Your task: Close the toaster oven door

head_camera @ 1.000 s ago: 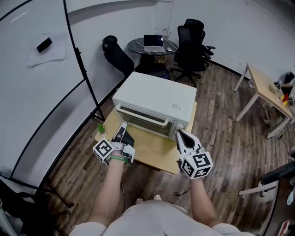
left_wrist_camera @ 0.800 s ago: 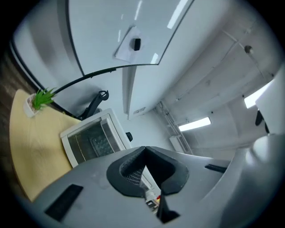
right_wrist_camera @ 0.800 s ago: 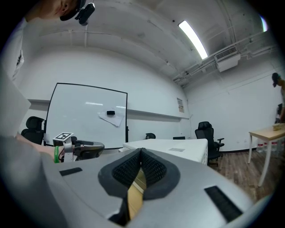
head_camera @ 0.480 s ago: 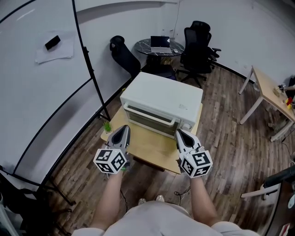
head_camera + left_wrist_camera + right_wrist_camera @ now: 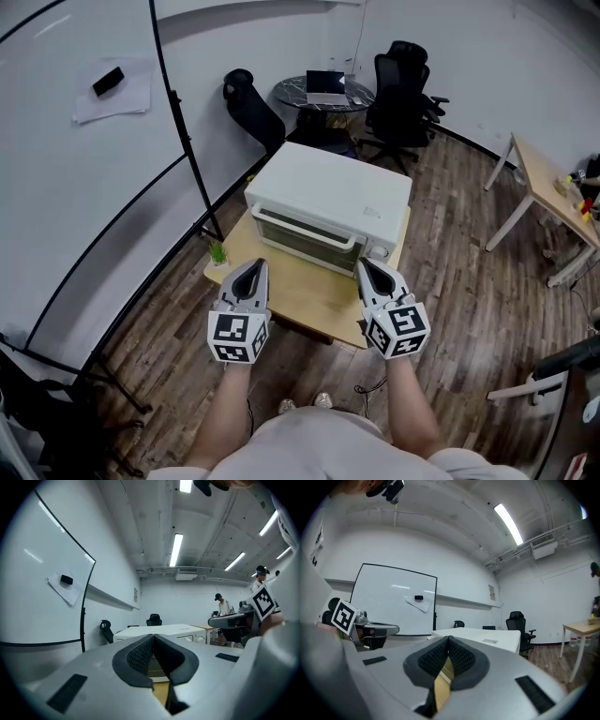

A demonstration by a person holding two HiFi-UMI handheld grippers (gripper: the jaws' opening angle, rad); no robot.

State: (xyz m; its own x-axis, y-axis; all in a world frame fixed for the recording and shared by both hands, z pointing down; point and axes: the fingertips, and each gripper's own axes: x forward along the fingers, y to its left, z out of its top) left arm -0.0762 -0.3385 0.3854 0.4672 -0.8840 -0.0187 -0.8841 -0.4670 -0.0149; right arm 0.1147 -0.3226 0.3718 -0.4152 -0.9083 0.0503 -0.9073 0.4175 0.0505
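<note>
Head view with both gripper views. A whiteboard (image 5: 84, 206) fills the wall well off to the left of the left gripper (image 5: 251, 267), and a black stand pole crosses in front of it. The white toaster oven (image 5: 333, 187) sits directly ahead of both grippers, its front facing them, on the far part of a small wooden table (image 5: 305, 295). The near edge of this table lies beneath the two sets of tips. The oven door (image 5: 295, 236) stands upright against the oven's front, shut, with its pale handle bar running across it. It is ahead of the tips and apart from both, and falls between the lines along which the two grippers point. Black office chairs (image 5: 398, 84) stand well beyond the oven. The left gripper points level at the oven's left end. Its own view shows the dark ribbed pads pressed together with nothing between them. The right gripper (image 5: 367, 265) points at the oven's right end, near the front corner. Its pads likewise meet at the tips and hold nothing, and only the table's wood shows through the slit below them. A small green plant (image 5: 217, 253) stands at the table corner, just left of the left gripper's tips.
</note>
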